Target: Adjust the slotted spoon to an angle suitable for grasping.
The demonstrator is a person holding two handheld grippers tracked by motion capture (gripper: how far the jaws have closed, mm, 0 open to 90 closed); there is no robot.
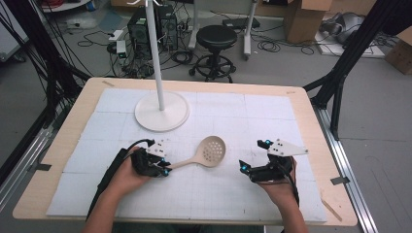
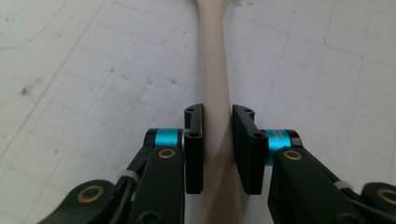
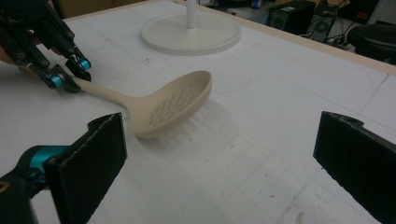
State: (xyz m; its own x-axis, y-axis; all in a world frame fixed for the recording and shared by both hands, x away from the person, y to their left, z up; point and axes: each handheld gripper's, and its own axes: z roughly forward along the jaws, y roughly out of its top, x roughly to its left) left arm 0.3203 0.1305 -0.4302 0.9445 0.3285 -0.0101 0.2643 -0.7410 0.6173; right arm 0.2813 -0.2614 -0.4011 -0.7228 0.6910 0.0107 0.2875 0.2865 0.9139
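A beige slotted spoon lies over the white mat, its perforated bowl pointing toward the table's middle. My left gripper is shut on the spoon's handle, both black pads pressed against its sides. In the right gripper view the left gripper holds the handle end, and the bowl seems slightly raised, with a shadow under it. My right gripper rests at the right of the spoon, open wide, with nothing between its fingers.
A white stand with a round base and a tall pole sits at the back middle of the mat. The wooden table edge frames the white mat. A black stool, computers and cables are on the floor beyond.
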